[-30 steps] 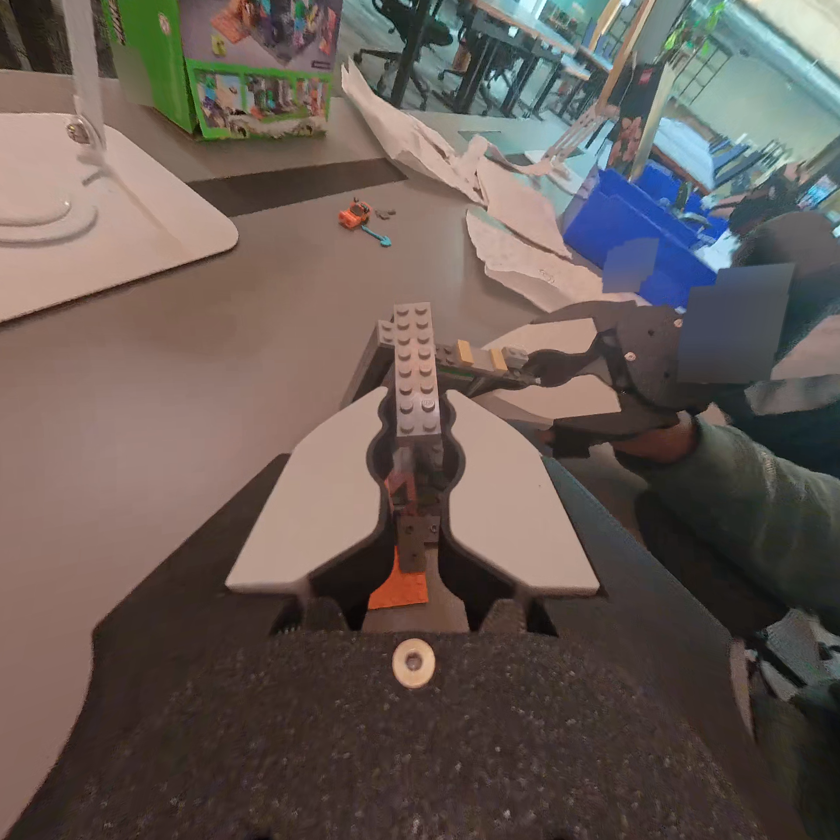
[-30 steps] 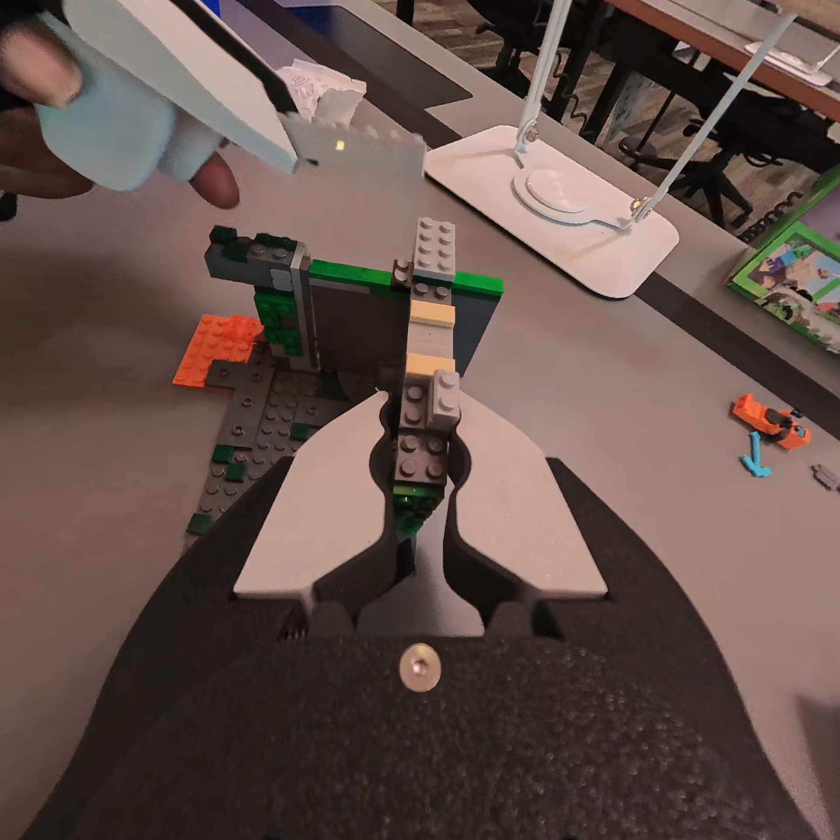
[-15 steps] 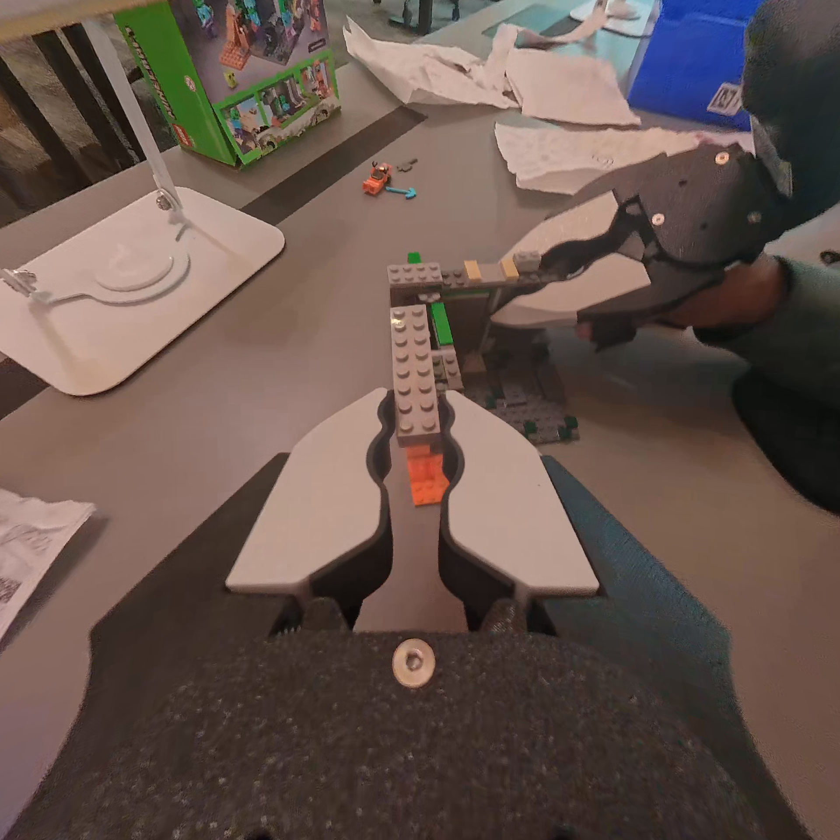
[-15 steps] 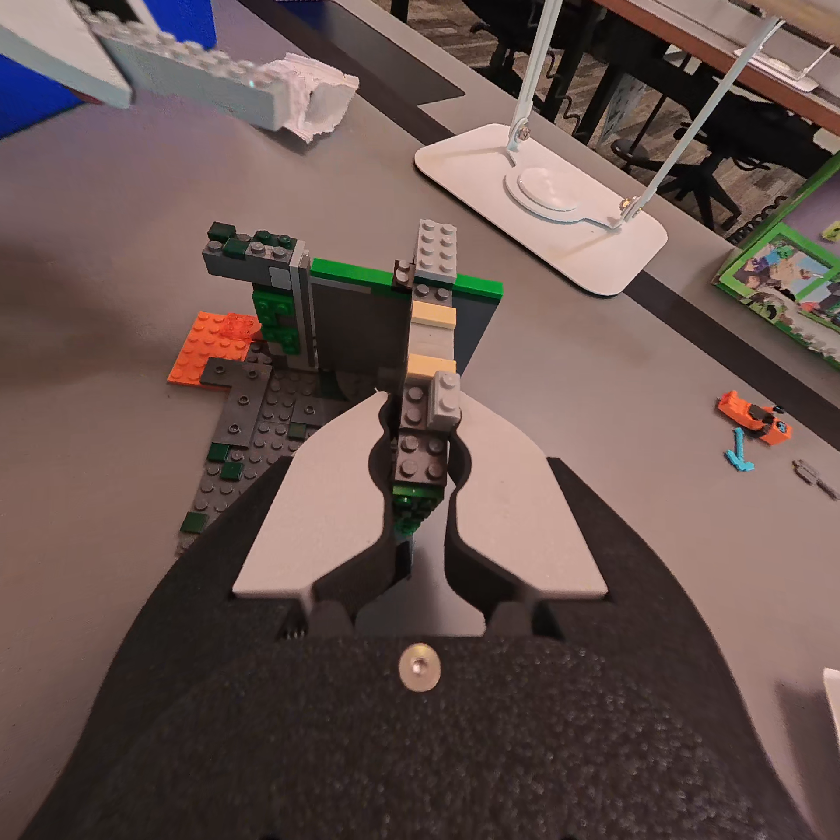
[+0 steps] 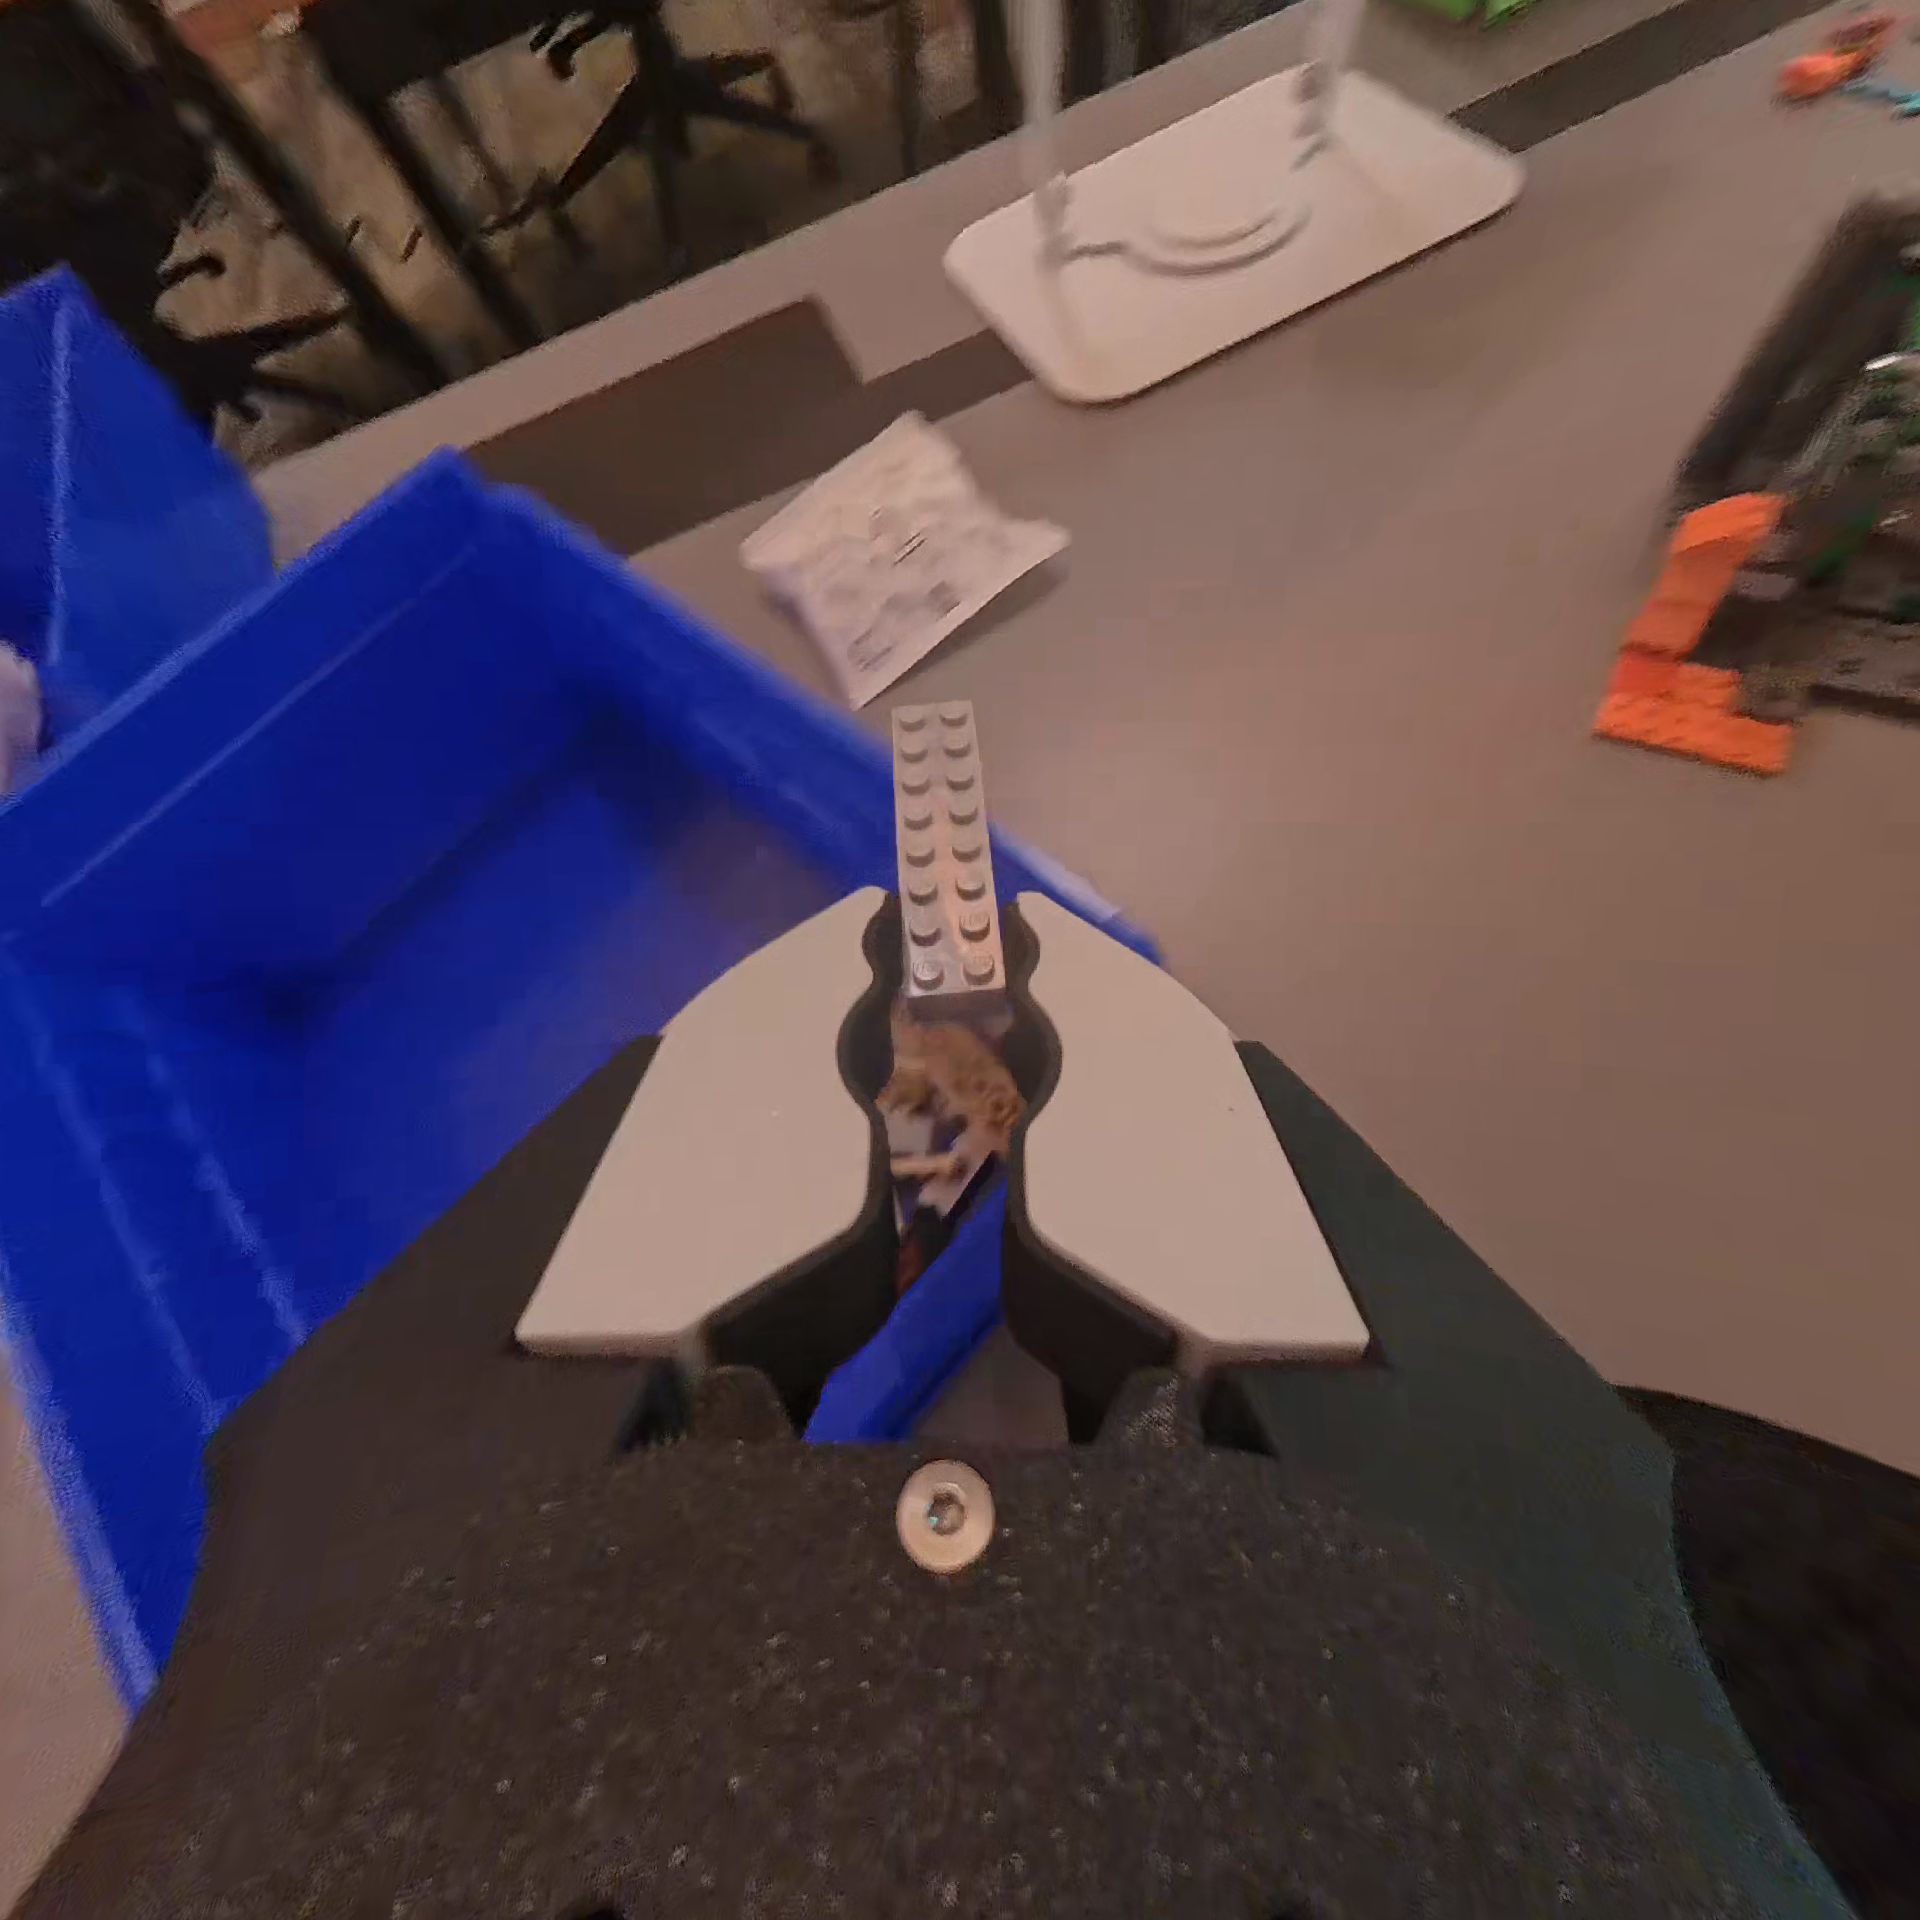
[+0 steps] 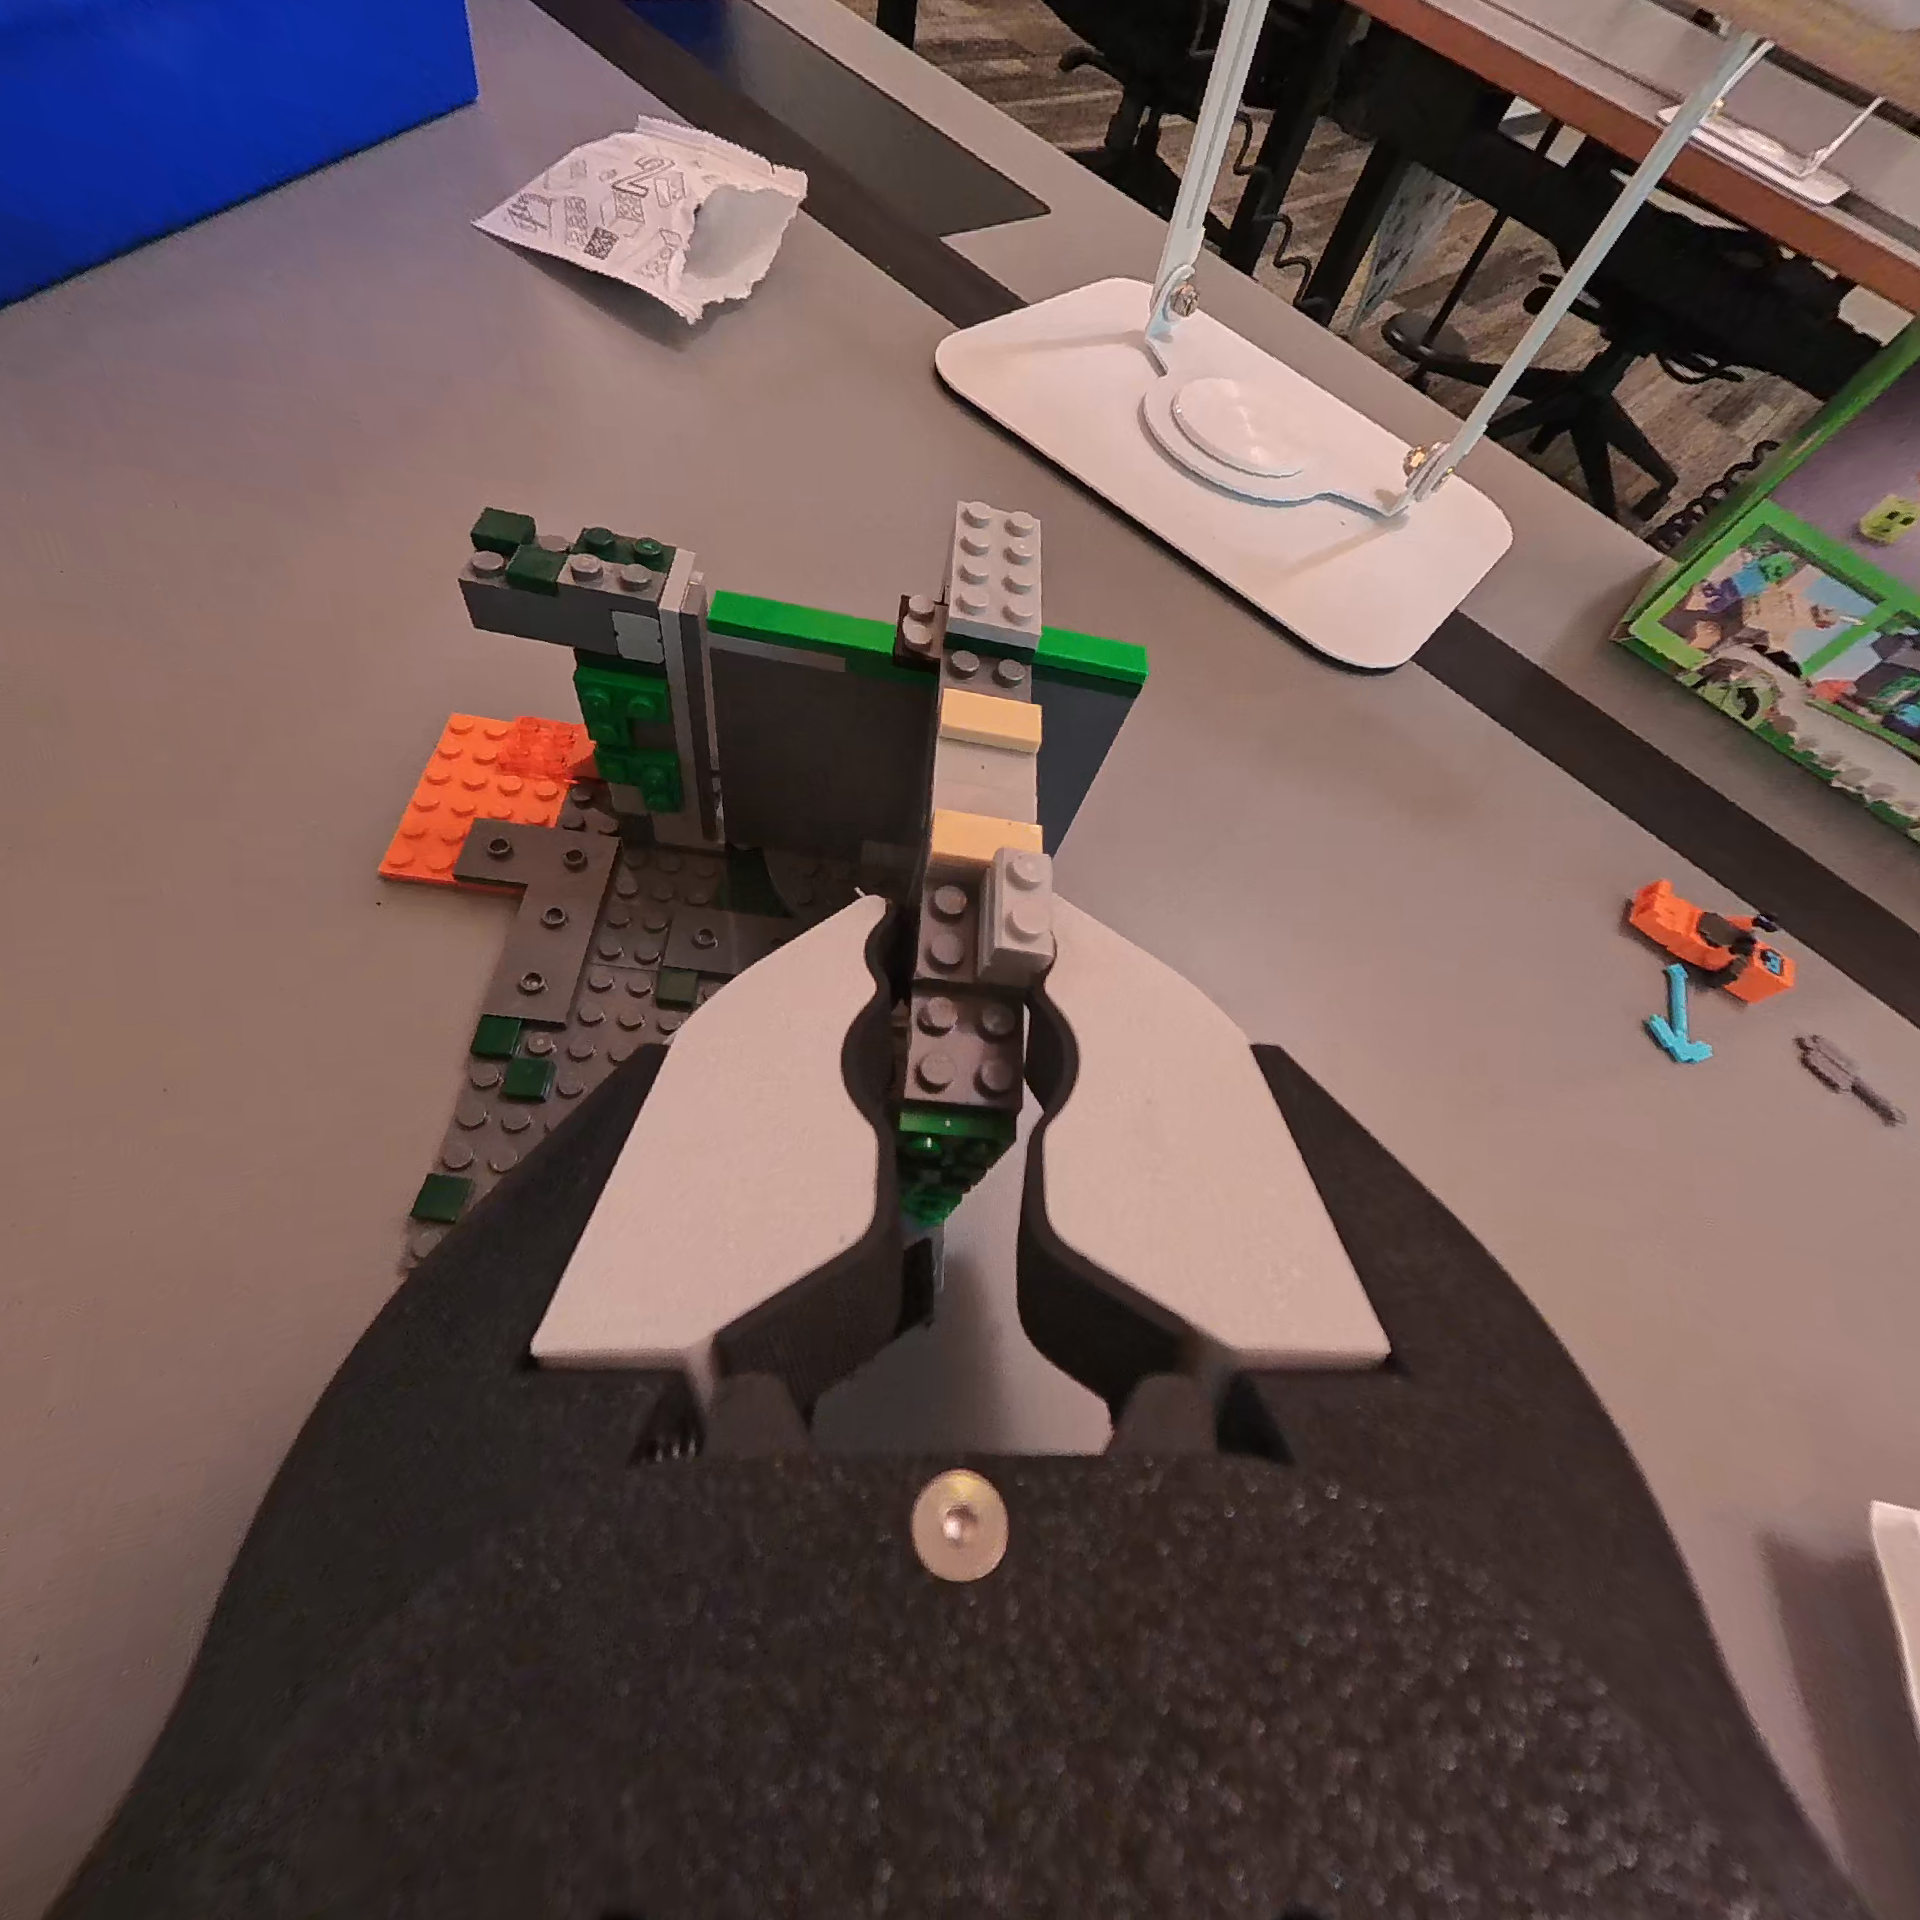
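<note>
Bricks clamped in both grippers, bin at left

Grippers first. Left gripper (image 5: pixel 951 935) is clamped on a long grey brick (image 5: pixel 948 831), two studs wide, held by its near end w/ both pads against its sides. The brick sticks straight out ahead, over the near right corner of a blue bin (image 5: pixel 416 727). Something tan and crumpled (image 5: pixel 945 1091) shows through the gap behind the brick, low in the bin; can't tell what it is. A second blue bin (image 5: pixel 94 488) sits at far left. Left wrist view is blurred.

Right gripper (image 6: pixel 961 935) is clamped on the near end of a brick model (image 6: pixel 831 748) that stands on the bench (image 6: pixel 1351 935). Pads press a narrow upright wall of dark grey, light grey and tan bricks (image 6: pixel 982 831); a small light grey brick (image 6: pixel 1018 914) on its right side touches the right pad. Beyond it: a dark grey wall w/ green top strip (image 6: pixel 925 644), a grey-and-green tower (image 6: pixel 603 623) at left, an orange plate (image 6: pixel 468 800) and dark studded base plates (image 6: pixel 582 997).

Around the bench:
- crumpled white paper bag (image 6: pixel 644 229), far left, near the blue bin's side
- white stand base (image 6: pixel 1226 457) w/ two thin arms, far centre-right
- green printed box (image 6: pixel 1787 644) at right edge
- small orange piece (image 6: pixel 1714 940), light blue bit (image 6: pixel 1673 1023) and dark grey bit (image 6: pixel 1844 1075) at right, well apart from the model
</note>
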Action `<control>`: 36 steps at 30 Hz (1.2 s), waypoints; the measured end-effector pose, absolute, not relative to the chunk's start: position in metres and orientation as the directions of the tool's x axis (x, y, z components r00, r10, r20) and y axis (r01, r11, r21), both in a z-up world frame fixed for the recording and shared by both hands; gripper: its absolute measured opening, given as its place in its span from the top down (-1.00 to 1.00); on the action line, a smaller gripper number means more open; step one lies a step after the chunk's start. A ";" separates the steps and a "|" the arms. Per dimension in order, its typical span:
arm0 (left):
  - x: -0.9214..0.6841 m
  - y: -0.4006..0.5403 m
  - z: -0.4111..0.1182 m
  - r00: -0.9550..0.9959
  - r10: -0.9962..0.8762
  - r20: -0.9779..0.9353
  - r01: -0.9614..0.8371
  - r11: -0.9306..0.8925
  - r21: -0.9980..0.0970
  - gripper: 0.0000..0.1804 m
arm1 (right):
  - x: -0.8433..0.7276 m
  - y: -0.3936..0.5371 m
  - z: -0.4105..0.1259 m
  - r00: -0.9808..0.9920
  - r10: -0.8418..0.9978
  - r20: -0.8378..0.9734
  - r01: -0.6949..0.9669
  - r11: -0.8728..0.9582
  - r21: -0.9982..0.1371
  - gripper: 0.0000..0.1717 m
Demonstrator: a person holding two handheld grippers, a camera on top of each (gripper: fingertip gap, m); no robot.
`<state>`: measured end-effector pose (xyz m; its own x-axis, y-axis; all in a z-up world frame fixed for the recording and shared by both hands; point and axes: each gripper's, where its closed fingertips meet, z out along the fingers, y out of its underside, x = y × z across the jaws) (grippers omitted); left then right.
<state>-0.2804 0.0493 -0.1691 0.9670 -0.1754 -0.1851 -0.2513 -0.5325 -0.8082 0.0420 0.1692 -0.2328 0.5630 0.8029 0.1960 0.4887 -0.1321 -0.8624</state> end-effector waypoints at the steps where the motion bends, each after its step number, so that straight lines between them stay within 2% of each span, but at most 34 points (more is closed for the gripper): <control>1: -0.292 0.044 -0.173 0.973 -0.144 -0.182 -0.232 -0.551 -0.802 0.80 | 0.042 0.169 -0.233 0.564 0.803 0.195 0.487 -0.133 -0.863 0.77; 4: -0.308 0.036 -0.187 0.985 -0.095 -0.146 -0.174 -0.591 -0.788 0.78 | 0.042 0.169 -0.233 0.566 0.802 0.192 0.483 -0.133 -0.865 0.77; 7: -0.305 0.034 -0.192 0.982 -0.107 -0.157 -0.190 -0.600 -0.777 0.66 | 0.042 0.169 -0.233 0.568 0.801 0.190 0.480 -0.134 -0.867 0.77; 11: -0.280 0.046 -0.174 0.971 -0.158 -0.179 -0.236 -0.524 -0.818 0.66 | 0.042 0.169 -0.233 0.567 0.801 0.195 0.482 -0.131 -0.866 0.76; 15: -0.218 0.068 -0.155 0.925 -0.337 -0.177 -0.322 -0.445 -0.836 0.65 | 0.042 0.169 -0.233 0.564 0.802 0.197 0.482 -0.126 -0.867 0.76; 18: -0.148 0.087 -0.149 0.850 -0.517 -0.104 -0.343 -0.392 -0.854 0.66 | 0.042 0.169 -0.233 0.560 0.804 0.201 0.484 -0.120 -0.867 0.76; 23: -0.060 0.135 -0.165 0.736 -0.674 -0.068 -0.412 -0.365 -0.835 0.63 | 0.041 0.169 -0.233 0.556 0.805 0.208 0.487 -0.112 -0.866 0.76; 25: -0.033 0.155 -0.177 0.719 -0.695 -0.013 -0.401 -0.399 -0.825 0.61 | 0.041 0.169 -0.233 0.554 0.805 0.213 0.488 -0.106 -0.866 0.76; 30: -0.003 0.199 -0.204 0.734 -0.678 -0.038 -0.439 -0.431 -0.789 0.52 | 0.042 0.169 -0.233 0.548 0.806 0.222 0.493 -0.097 -0.865 0.76; 36: 0.013 0.201 -0.207 0.708 -0.704 0.053 -0.399 -0.461 -0.793 0.57 | 0.046 0.173 -0.233 0.563 0.793 0.231 0.500 -0.105 -0.860 0.75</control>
